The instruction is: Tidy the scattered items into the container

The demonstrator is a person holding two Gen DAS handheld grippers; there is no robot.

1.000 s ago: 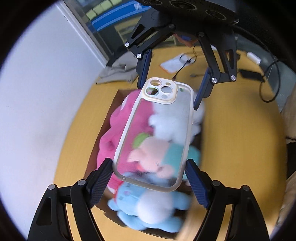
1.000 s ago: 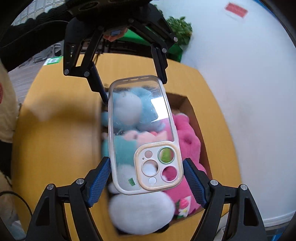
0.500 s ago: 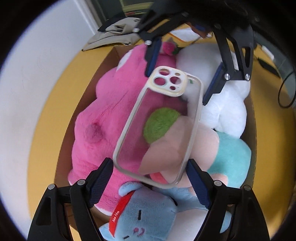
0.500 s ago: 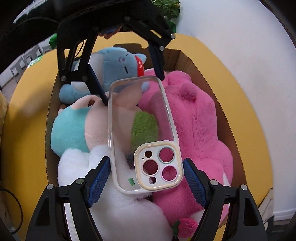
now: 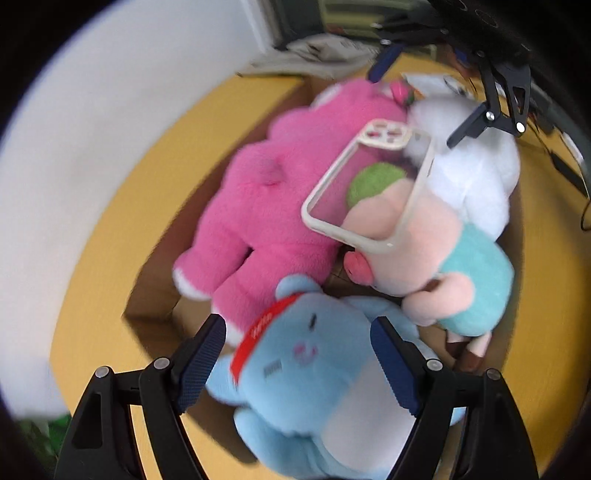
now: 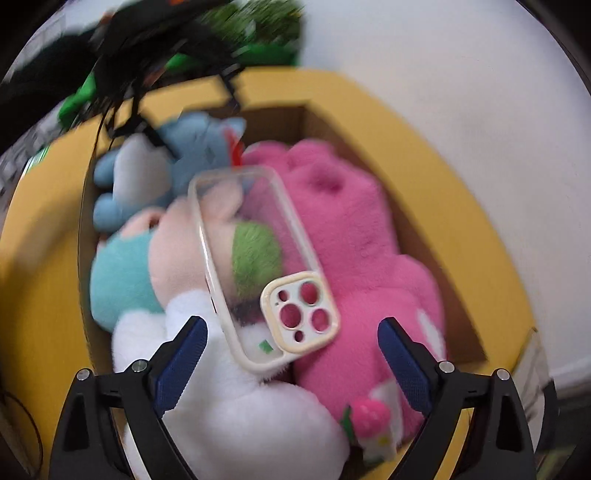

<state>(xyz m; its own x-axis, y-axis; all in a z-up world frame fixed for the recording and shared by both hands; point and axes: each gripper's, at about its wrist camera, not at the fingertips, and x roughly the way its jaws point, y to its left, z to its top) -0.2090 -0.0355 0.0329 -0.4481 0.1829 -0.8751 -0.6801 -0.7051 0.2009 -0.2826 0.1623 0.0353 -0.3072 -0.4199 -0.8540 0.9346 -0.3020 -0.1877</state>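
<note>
Once let go, clear phone case [image 6: 258, 273] lands on plush toys [image 5: 280, 206] in box [image 6: 436, 280] (done): right tongs [image 6: 291, 354] opening, left tongs [image 5: 299, 350] apart, both empty.

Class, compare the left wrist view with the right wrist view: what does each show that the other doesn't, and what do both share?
Only the left wrist view shows the blue plush's face and red band. Only the right wrist view shows green leaves beyond the table. Both show the clear phone case lying free on the plush toys in the cardboard box, with neither tool touching it.
</note>
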